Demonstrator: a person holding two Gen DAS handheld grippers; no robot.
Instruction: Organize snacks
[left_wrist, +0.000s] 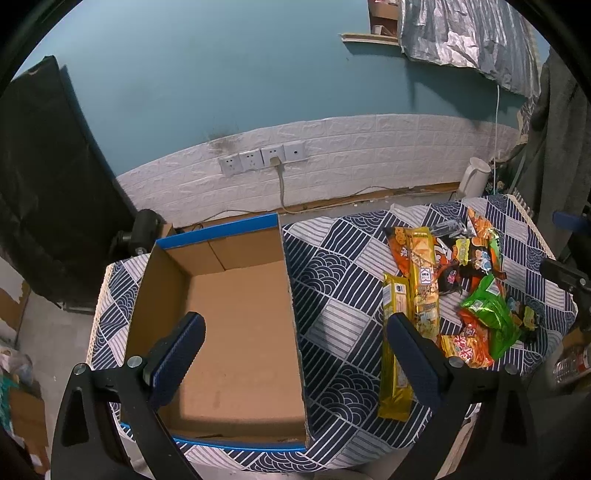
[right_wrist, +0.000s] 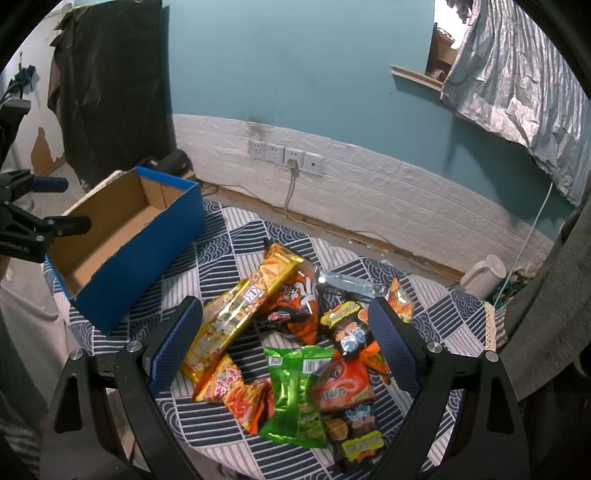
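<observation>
An open blue cardboard box (left_wrist: 236, 317) stands empty on the patterned tablecloth; it also shows in the right wrist view (right_wrist: 140, 236). A pile of snack packets (right_wrist: 295, 350) lies to its right, with a long yellow packet (right_wrist: 236, 317), a green packet (right_wrist: 295, 395) and orange packets. In the left wrist view a yellow packet (left_wrist: 396, 347) lies apart from the pile (left_wrist: 461, 280). My left gripper (left_wrist: 295, 350) is open and empty above the box's right wall. My right gripper (right_wrist: 286, 339) is open and empty above the pile.
The table (left_wrist: 332, 295) has a navy and white patterned cloth. A white kettle (right_wrist: 484, 275) stands at its far right by the wall. Wall sockets (left_wrist: 262, 158) with a cable are behind. A black cloth (right_wrist: 110, 81) hangs at the left.
</observation>
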